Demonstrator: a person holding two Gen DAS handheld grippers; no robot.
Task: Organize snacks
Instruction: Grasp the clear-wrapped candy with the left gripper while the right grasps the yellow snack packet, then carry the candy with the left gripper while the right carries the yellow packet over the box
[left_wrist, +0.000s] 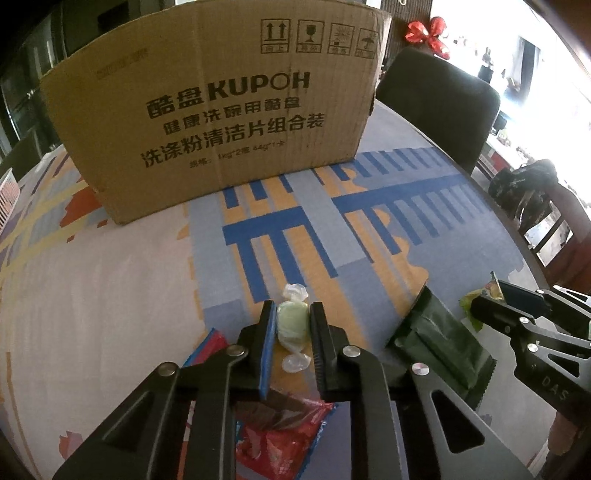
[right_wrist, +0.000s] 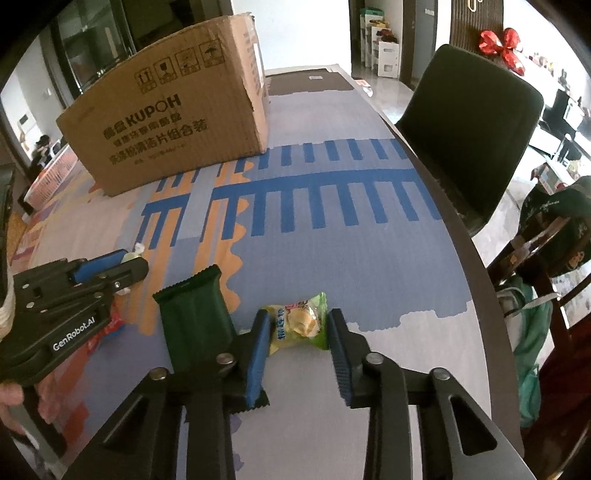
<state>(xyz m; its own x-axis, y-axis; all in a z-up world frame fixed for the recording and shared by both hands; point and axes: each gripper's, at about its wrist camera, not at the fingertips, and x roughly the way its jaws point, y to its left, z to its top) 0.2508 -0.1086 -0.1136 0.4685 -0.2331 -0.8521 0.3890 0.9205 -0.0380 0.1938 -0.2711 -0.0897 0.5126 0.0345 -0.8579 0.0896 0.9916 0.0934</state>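
**Two snacks gripped, none seen boxed yet**

I am working two hand-held grippers over a bench (right_wrist: 369, 258) covered in a blue, orange and grey patterned cloth. A large brown cardboard box (left_wrist: 221, 122) stands at the far side of the bench; I use it as my landmark. Its inside is hidden from both cameras, so I cannot tell whether any snacks are already in it.

My left gripper (left_wrist: 292, 325) is clenched on a pale green candy (left_wrist: 292, 323) in a clear twisted wrapper, held on the near side of the box, well apart from it. My right gripper (right_wrist: 297, 328) is further to the right of the box, its jaws pressing both sides of a small green and yellow snack packet (right_wrist: 301, 325).

A dark green wrapper (right_wrist: 194, 317) lies flat on the bench between the two grippers. A red packet (left_wrist: 284, 439) lies under the left gripper.

I judge the job to be early: two items grasped but not delivered, two at least waiting.
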